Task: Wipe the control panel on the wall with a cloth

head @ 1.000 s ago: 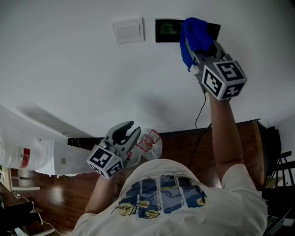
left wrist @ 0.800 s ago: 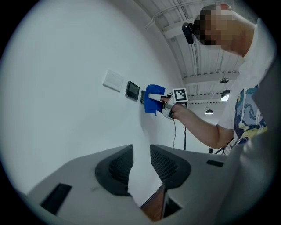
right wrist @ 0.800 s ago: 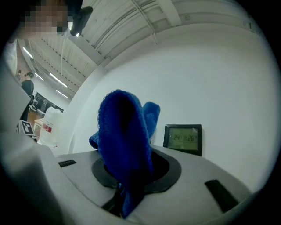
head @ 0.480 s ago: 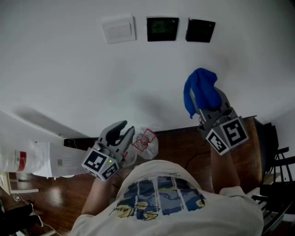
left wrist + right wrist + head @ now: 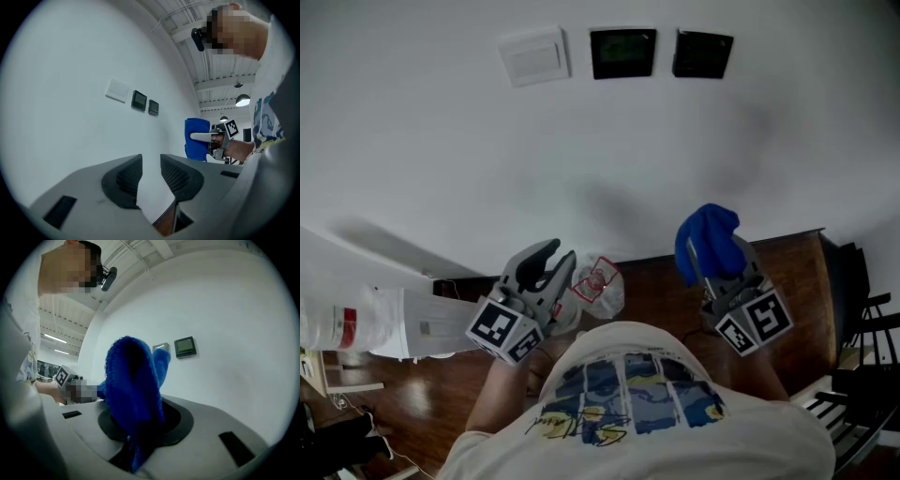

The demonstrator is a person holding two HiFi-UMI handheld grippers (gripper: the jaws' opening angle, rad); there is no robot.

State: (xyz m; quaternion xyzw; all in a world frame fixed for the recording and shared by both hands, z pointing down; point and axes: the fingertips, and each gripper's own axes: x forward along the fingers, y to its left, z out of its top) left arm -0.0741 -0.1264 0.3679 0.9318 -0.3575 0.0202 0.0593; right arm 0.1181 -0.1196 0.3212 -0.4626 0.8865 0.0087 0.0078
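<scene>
Two dark control panels sit high on the white wall (image 5: 441,159), side by side: left panel (image 5: 623,52), right panel (image 5: 703,54). A white switch plate (image 5: 534,56) is just left of them. All three are bare, nothing touching them.

The blue cloth (image 5: 708,242) is well below the panels and off the wall, pinched in the right gripper (image 5: 724,272). In the right gripper view the jaws are clamped on the cloth (image 5: 133,380). It bunches up over the right gripper (image 5: 140,423) and hides most of the pads.

The left gripper (image 5: 555,258) is held low at the near left, pointing at the wall. Its jaws are a narrow gap apart with nothing between them, and only wall and floor show through the gap at the left gripper (image 5: 151,164).

Room: dark wood floor (image 5: 675,291) meets the wall base. A crumpled plastic bag (image 5: 600,286) with red print lies there, just right of the left gripper. A white box with a red label (image 5: 347,323) sits at the far left and a black chair (image 5: 862,300) at the right edge. The person's white printed shirt (image 5: 628,394) fills the near edge. The left gripper view shows a ceiling lamp (image 5: 242,100).
</scene>
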